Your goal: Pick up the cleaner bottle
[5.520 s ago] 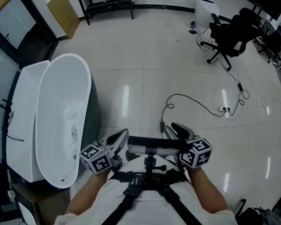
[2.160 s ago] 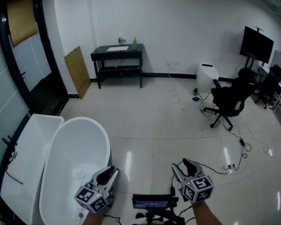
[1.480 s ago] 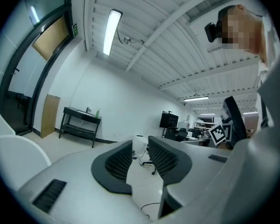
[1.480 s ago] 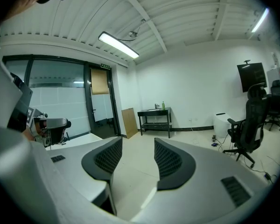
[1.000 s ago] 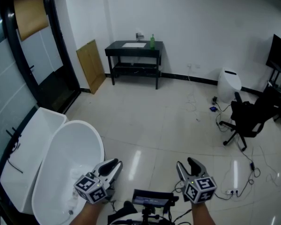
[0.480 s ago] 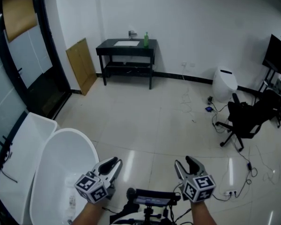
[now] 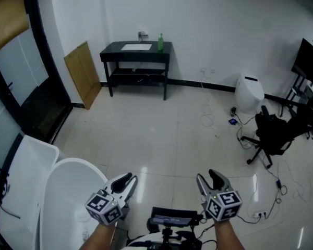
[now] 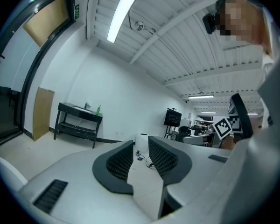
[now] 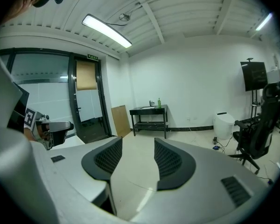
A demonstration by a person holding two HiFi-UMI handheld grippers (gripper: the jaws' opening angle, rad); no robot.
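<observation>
Both sets of tongs are held low in the head view, side by side; the left tongs (image 7: 126,180) and the right tongs (image 7: 210,177) each have their jaws spread, with only floor showing through the gap and nothing pinched; the green cleaner bottle (image 7: 160,42) stands upright near the right end of the black worktop (image 7: 110,50) against the far white wall, well apart from both; a white bathtub (image 7: 68,202) lies just left of the left tongs; a black office chair (image 7: 274,132) stands off to the right
</observation>
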